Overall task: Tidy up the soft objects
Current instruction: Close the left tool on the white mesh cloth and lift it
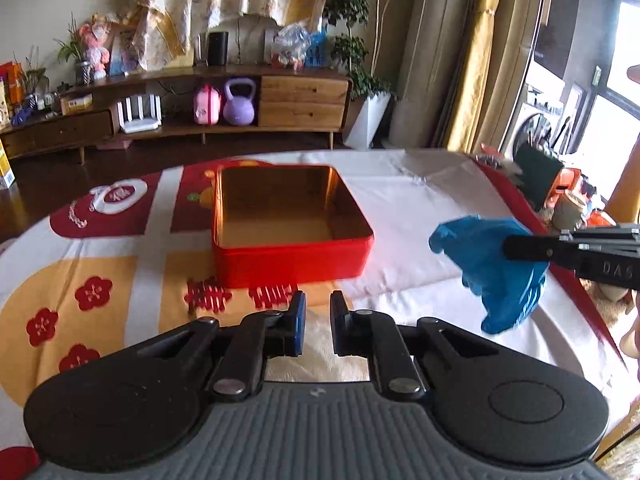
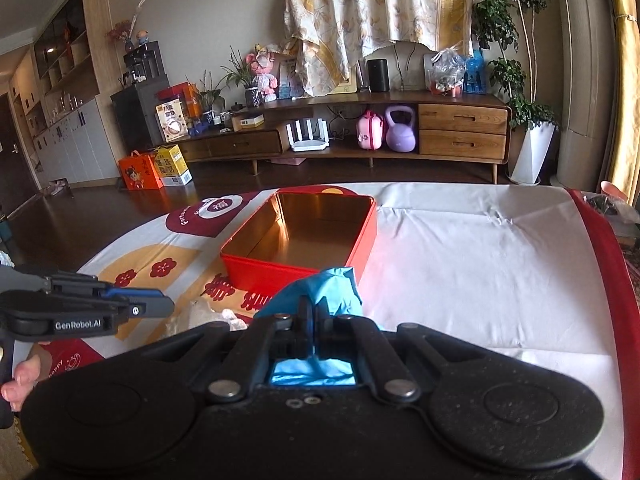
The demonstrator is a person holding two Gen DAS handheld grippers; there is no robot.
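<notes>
Patterned tablecloth (image 1: 420,208), red tin (image 1: 292,256); wooden sideboard (image 2: 360,120) behind.

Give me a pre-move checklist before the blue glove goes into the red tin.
1. Right hand-held gripper clamped on the glove: ok.
2. Glove lifted clear of the cloth: ok, it hangs free.
3. Tin open with room inside: ok, nothing shows in it.
4. Left hand-held gripper holding nothing: ok, only a narrow gap between its fingers.
5. Left hand-held gripper clear of the tin: ok, it is short of the tin.
6. White object on the cloth by the tin: cannot tell what it is.
</notes>
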